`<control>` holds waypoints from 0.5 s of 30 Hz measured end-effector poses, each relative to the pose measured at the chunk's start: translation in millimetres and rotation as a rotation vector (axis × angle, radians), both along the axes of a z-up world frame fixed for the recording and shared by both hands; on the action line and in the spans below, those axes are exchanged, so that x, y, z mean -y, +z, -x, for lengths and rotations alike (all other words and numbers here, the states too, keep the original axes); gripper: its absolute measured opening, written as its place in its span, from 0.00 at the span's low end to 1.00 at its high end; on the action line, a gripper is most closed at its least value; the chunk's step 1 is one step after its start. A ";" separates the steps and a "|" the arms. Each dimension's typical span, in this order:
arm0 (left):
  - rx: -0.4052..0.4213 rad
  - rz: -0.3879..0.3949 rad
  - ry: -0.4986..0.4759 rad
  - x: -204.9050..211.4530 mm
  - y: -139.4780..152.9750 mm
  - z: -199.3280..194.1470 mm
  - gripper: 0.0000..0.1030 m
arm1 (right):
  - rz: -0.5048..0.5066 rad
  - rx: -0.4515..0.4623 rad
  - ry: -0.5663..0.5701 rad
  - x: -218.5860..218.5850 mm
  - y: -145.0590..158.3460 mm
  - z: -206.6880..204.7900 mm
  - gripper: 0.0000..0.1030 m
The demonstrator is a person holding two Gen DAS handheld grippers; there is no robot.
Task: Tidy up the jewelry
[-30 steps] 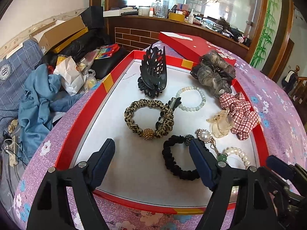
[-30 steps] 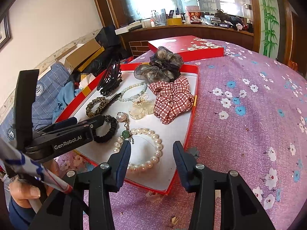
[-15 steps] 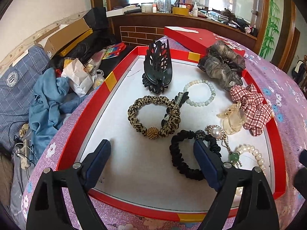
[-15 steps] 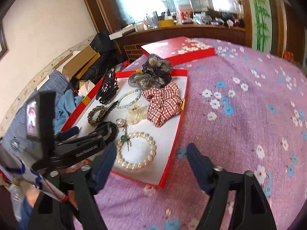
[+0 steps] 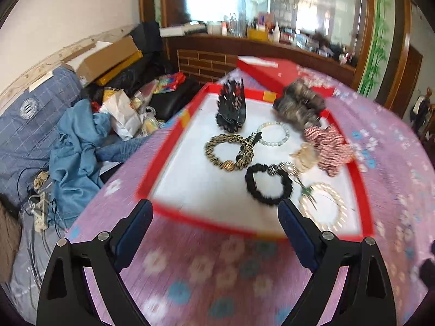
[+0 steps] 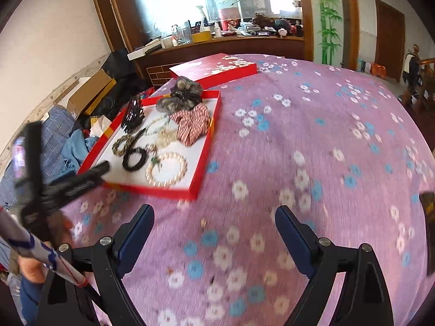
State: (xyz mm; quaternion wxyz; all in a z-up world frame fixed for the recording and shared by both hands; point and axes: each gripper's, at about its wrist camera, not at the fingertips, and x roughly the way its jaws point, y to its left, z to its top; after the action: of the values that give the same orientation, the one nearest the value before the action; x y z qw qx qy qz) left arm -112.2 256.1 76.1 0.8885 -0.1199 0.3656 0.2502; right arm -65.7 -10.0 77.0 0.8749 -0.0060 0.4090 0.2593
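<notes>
A red tray [image 5: 163,152] with a white floor holds a black claw clip [image 5: 231,108], a leopard hair tie [image 5: 225,152], a black hair tie [image 5: 267,184], a pale bead bracelet [image 5: 273,134], a pearl bracelet [image 5: 323,207], a checked scrunchie [image 5: 330,146] and a grey scrunchie [image 5: 299,103]. My left gripper [image 5: 214,217] is open and empty, just short of the tray's near edge. My right gripper [image 6: 214,222] is open and empty over the purple cloth, right of the tray [image 6: 202,163]. The left gripper [image 6: 100,167] shows there too.
A purple floral cloth [image 6: 312,141] covers the table. A red box lid [image 6: 214,68] lies behind the tray. Left of the table are blue clothes [image 5: 76,146], cardboard boxes [image 5: 108,57] and bags. A wooden counter [image 6: 231,46] stands at the back.
Both grippers have pulled back and up from the tray. The right gripper has opened wider and swung right over the cloth. The jewelry has not moved.
</notes>
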 end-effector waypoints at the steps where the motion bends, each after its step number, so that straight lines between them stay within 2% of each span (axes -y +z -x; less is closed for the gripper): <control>1: 0.024 -0.005 0.012 3.2 6.9 16.7 0.90 | -0.012 0.006 -0.011 2.3 -0.9 9.2 0.91; 4: 0.079 -0.025 0.036 13.7 25.0 59.0 0.98 | -0.026 0.051 -0.055 8.5 0.7 40.9 0.91; 7: 0.118 0.008 0.007 20.6 37.1 94.7 1.00 | -0.021 0.126 -0.072 12.8 13.9 74.0 0.91; 9: 0.114 0.032 -0.006 26.8 41.0 106.6 1.00 | -0.003 0.191 -0.094 16.9 23.8 92.2 0.91; 12: 0.074 -0.053 -0.022 44.7 42.3 109.8 1.00 | 0.029 0.308 -0.132 19.7 31.0 114.1 0.98; 15: 0.066 -0.044 -0.065 52.8 39.5 109.3 1.00 | 0.065 0.434 -0.174 13.1 30.5 126.9 0.98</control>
State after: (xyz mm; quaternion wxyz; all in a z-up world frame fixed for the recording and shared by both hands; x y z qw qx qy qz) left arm -221.4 203.3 115.6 0.9101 -0.0965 0.3343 0.2253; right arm -192.6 -23.1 107.6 0.9607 -0.0546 0.2185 0.1623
